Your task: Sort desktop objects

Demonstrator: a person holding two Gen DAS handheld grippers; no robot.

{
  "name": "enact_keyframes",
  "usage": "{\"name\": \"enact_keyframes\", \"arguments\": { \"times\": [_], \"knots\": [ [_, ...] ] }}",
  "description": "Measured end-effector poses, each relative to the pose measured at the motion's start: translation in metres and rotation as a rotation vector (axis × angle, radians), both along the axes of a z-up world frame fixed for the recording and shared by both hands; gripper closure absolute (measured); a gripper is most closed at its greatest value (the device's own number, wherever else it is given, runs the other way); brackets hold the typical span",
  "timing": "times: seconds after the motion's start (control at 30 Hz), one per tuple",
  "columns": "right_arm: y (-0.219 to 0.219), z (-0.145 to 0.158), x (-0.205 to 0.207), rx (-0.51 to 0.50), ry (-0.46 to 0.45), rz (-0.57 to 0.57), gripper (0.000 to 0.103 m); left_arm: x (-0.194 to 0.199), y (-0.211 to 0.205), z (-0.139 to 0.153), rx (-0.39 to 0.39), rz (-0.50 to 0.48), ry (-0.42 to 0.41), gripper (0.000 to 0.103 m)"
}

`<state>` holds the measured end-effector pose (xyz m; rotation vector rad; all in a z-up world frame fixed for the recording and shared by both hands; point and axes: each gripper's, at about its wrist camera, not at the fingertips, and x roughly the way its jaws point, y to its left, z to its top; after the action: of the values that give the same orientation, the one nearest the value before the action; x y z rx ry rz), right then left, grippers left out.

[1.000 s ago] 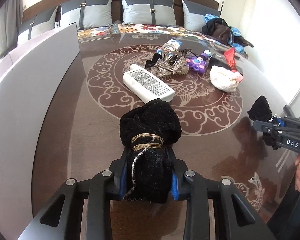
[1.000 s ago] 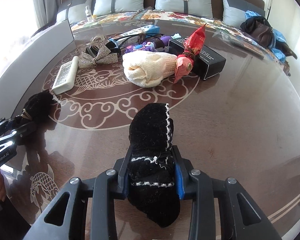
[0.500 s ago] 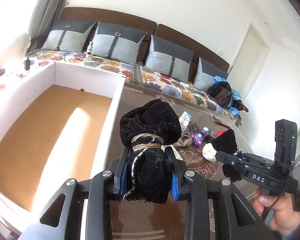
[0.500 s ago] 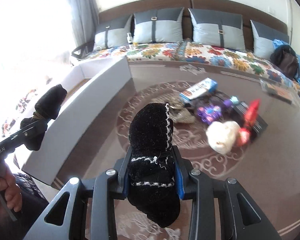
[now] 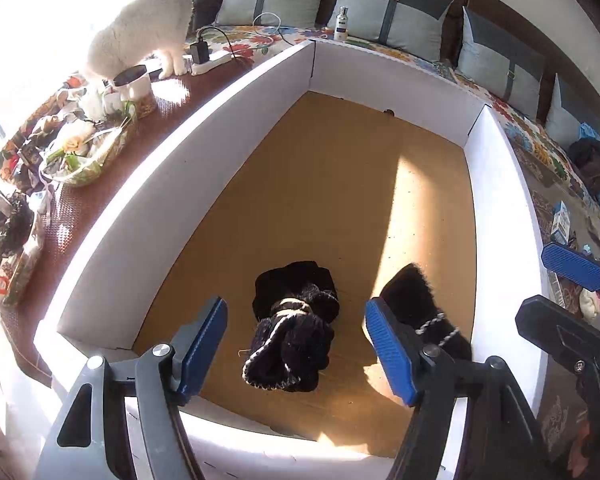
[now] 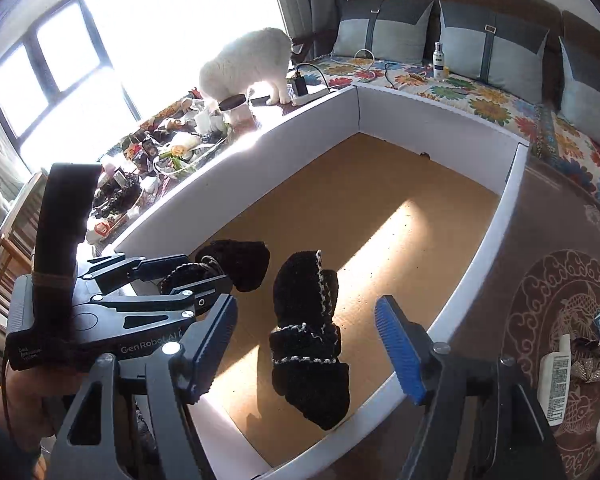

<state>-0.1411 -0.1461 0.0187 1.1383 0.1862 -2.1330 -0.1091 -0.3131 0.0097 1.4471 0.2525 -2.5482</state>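
You are holding both grippers over the white-walled box [image 5: 504, 184] with the brown cardboard floor. Your left gripper [image 5: 296, 344] is spreading its blue-padded fingers [image 5: 388, 350] wide, gripping nothing; the black knitted bundle tied with a tan band [image 5: 294, 324] is sitting between them in the lower middle of the frame, apparently on or just above the box floor. Your right gripper [image 6: 306, 346] is also standing wide open, and the black sock with white trim [image 6: 308, 336] is showing between its fingers [image 6: 400, 354] at lower centre, clear of both pads. A white bottle [image 6: 556, 386] is lying on the tabletop [image 6: 540, 280] at the lower right.
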Motion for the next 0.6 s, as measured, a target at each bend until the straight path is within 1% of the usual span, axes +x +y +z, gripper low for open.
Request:
{"name": "enact_keyframes", "arguments": {
  "times": [0.1, 0.2, 0.27, 0.33, 0.37, 0.43, 0.47, 0.5, 0.57, 0.6],
  "knots": [
    [0.015, 0.004, 0.009, -0.042, 0.031, -0.020, 0.024, 0.018, 0.002, 0.013, 0.017, 0.012, 0.075, 0.032],
    [0.057, 0.014, 0.025, -0.063, 0.125, -0.073, 0.016, 0.033, 0.024, 0.031, 0.031, -0.004, 0.151, 0.032],
    [0.097, 0.019, 0.037, -0.056, 0.204, -0.133, 0.005, 0.043, 0.053, 0.046, 0.043, -0.059, 0.207, 0.032],
    [0.143, 0.015, 0.049, -0.033, 0.264, -0.205, 0.001, 0.053, 0.090, 0.059, 0.055, -0.142, 0.257, 0.032],
    [0.166, 0.010, 0.055, -0.010, 0.280, -0.241, 0.001, 0.056, 0.110, 0.066, 0.066, -0.191, 0.277, 0.031],
    [0.214, -0.005, 0.060, 0.053, 0.288, -0.319, 0.001, 0.065, 0.154, 0.075, 0.086, -0.291, 0.309, 0.023],
    [0.239, -0.014, 0.063, 0.092, 0.282, -0.359, 0.001, 0.069, 0.176, 0.076, 0.096, -0.339, 0.317, 0.012],
    [0.263, -0.025, 0.065, 0.135, 0.268, -0.399, 0.001, 0.072, 0.198, 0.074, 0.105, -0.381, 0.319, 0.005],
    [0.316, -0.046, 0.068, 0.212, 0.230, -0.490, 0.001, 0.073, 0.238, 0.060, 0.109, -0.446, 0.293, 0.003],
    [0.341, -0.056, 0.072, 0.235, 0.210, -0.533, 0.001, 0.071, 0.257, 0.047, 0.099, -0.464, 0.259, 0.004]
  ]
}}
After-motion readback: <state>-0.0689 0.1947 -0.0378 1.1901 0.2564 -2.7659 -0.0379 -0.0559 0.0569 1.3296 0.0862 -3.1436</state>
